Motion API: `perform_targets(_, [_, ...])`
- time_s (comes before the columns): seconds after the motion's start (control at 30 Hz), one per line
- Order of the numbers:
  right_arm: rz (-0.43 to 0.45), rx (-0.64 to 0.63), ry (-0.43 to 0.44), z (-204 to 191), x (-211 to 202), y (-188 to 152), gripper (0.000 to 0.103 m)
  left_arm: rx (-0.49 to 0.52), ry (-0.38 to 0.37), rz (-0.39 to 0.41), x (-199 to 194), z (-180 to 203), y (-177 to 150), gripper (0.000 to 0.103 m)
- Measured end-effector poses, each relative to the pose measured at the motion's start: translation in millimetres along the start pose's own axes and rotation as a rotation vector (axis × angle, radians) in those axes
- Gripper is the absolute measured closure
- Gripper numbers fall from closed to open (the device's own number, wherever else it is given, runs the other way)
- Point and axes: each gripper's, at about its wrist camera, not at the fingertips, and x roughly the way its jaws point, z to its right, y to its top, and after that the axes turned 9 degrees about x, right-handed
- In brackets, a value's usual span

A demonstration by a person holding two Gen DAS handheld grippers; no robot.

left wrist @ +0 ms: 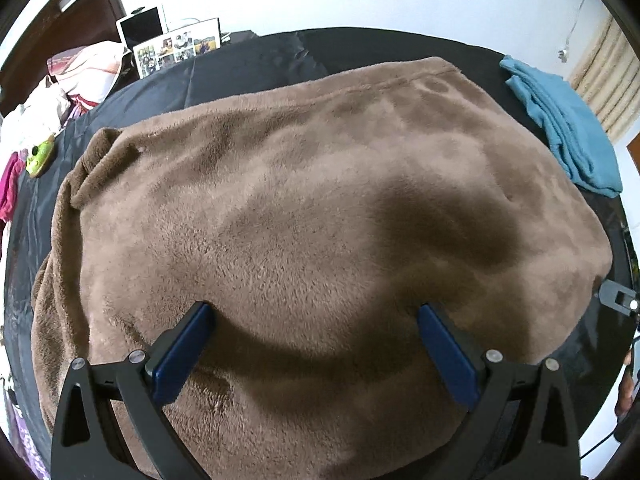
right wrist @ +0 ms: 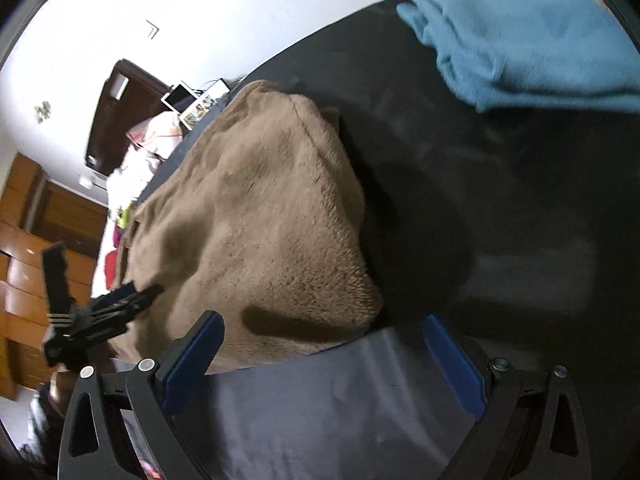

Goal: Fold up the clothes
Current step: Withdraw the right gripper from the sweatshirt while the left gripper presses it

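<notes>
A brown fleece garment (left wrist: 288, 200) lies folded into a broad rectangle on the black sheet (left wrist: 248, 60). My left gripper (left wrist: 316, 312) hovers open just above its near part, blue pads wide apart with nothing between them. In the right wrist view the same brown fleece (right wrist: 256, 216) lies left of centre. My right gripper (right wrist: 320, 324) is open over its near right corner and the dark sheet (right wrist: 500, 200), holding nothing. The left gripper (right wrist: 132, 292) shows at the left edge over the fleece, held by a hand.
A folded teal cloth (left wrist: 560, 120) lies at the far right of the bed, also teal cloth (right wrist: 520, 32). Pink and white laundry (left wrist: 80, 72), a photo frame (left wrist: 176, 46) and a green toy (left wrist: 40, 156) sit at the far left. A wooden wardrobe (right wrist: 24, 264) stands beyond.
</notes>
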Motion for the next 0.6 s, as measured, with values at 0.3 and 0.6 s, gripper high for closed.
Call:
perform_targets(0.3, [-0.008, 0.039, 0.129, -11, 30, 7, 0.001, 0.004, 0.004, -0.025, 7, 0, 1, 0.001])
perform_targets(0.6, [0.042, 0.075, 0.191, -25, 48, 25, 0.001, 0.017, 0.01, -0.033, 13, 3, 1, 0.001])
